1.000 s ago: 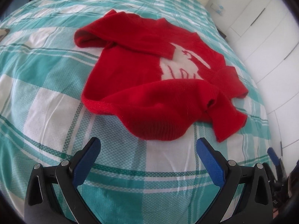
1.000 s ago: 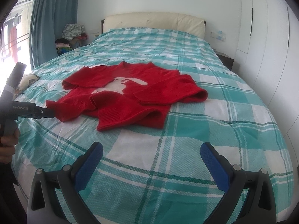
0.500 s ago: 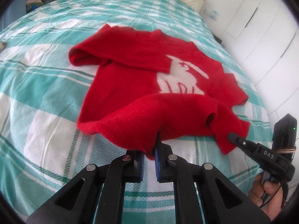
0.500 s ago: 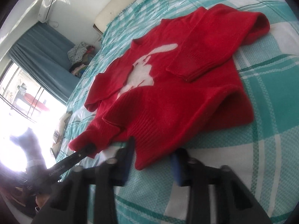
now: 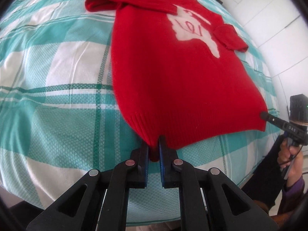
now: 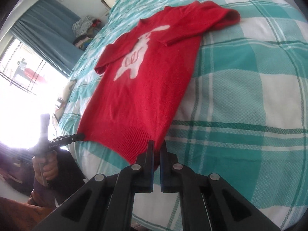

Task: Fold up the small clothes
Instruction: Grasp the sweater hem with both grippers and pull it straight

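We see a red knitted sweater with a white rabbit [image 5: 184,73] spread on the teal checked bedspread [image 5: 57,105]. Our left gripper [image 5: 154,150] and right gripper [image 6: 156,152] each pinch a near hem corner. Uneven pulling could skew or bunch it.

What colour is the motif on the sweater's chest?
White, with thin red line details, on the red sweater. The motif shows best in the right wrist view.

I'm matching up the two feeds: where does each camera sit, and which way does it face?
Left wrist: on the left gripper, looking up the checked bed; right gripper and a hand show.
Right wrist: on the right gripper, facing the curtained window; left gripper and hand show.
Shared: the red knitted sweater, hem pinched by both.
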